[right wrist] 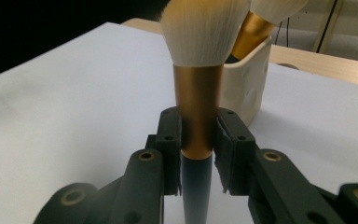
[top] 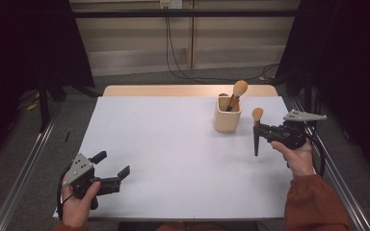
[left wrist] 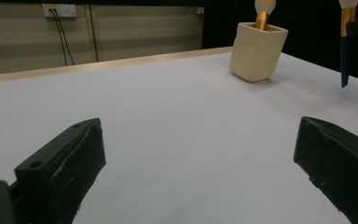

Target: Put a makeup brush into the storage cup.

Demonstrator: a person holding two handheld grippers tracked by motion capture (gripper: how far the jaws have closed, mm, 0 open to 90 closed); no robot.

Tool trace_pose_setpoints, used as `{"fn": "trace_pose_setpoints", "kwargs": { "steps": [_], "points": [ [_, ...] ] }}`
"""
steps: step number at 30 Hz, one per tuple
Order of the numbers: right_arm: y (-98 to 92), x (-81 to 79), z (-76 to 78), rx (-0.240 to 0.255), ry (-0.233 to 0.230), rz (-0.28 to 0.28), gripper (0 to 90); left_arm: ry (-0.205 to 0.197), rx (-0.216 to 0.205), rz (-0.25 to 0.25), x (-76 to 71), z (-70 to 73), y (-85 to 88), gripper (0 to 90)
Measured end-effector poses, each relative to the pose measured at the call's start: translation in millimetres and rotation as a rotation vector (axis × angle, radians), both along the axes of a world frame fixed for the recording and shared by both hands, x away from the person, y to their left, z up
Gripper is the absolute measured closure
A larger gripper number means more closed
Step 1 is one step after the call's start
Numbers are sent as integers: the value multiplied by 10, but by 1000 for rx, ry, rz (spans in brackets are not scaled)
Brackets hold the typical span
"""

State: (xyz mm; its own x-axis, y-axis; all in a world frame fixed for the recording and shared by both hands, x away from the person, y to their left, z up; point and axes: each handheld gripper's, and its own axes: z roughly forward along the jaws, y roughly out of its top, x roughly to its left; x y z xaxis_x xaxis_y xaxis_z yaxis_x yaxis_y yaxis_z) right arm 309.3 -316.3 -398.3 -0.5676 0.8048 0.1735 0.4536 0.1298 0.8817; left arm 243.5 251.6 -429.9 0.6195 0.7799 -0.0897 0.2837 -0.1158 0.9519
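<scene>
Right gripper [top: 261,129] had clamped a brush [top: 256,126] upright, cup [top: 227,115] at 10 o'clock, so I'd lift clear first; left gripper [top: 112,168] sat wide open, empty.

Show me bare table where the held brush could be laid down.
The widest free patch spans the table from the left tongs up to the cup. A narrow strip lies beneath the held brush. It is crowded around the cup.

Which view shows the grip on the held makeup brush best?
The right gripper view: the right gripper clamps the held brush at its gold ferrule. The high view shows it small; the left gripper view catches its handle at the edge.
</scene>
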Motion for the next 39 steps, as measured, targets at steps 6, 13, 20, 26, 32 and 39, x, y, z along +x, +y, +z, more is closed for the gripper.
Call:
{"fn": "trace_pose_setpoints", "kwargs": {
  "steps": [6, 13, 20, 26, 32, 39],
  "points": [
    [3, -34, -5, 34, -40, -8, 724, 0, 1, -1, 1, -1, -2, 20],
    [30, -68, -63, 66, -79, -17, 724, 0, 0, -2, 0, 0, -3, 20],
    [50, -85, -29, 101, -120, -29, 724, -3, 0, -11, 1, 2, -11, 20],
    [96, -78, 36, 116, -153, -22, 724, -2, -3, -9, 1, 1, -10, 20],
    [138, -45, 88, 124, -165, -18, 724, -2, -1, -10, 3, -1, -14, 20],
    [225, 44, 240, 129, -191, 4, 724, 0, -3, -6, 1, 0, -8, 20]
  ]
}}
